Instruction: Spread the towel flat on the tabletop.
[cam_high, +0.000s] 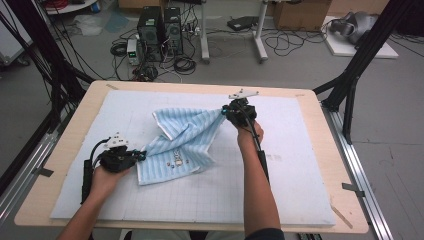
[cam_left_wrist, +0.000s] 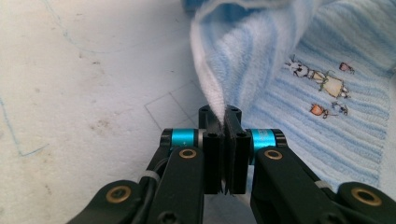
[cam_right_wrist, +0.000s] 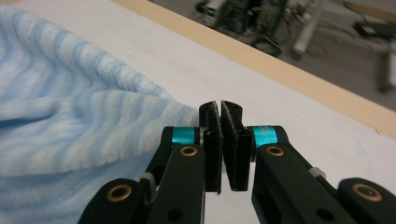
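Note:
A light blue striped towel with small embroidered animals lies crumpled on the white mat. At the towel's near left corner, my left gripper is low over the mat. In the left gripper view its jaws are shut on a white-edged fold of the towel. My right gripper holds the far right corner, lifted off the mat so the cloth slopes up to it. In the right gripper view the jaws are shut on the tip of the towel.
The mat covers a wooden table with a bare rim all round. Beyond the far edge, computer towers and tangled cables sit on the floor. Black frame posts rise at both back corners. Mat to the right of the towel lies bare.

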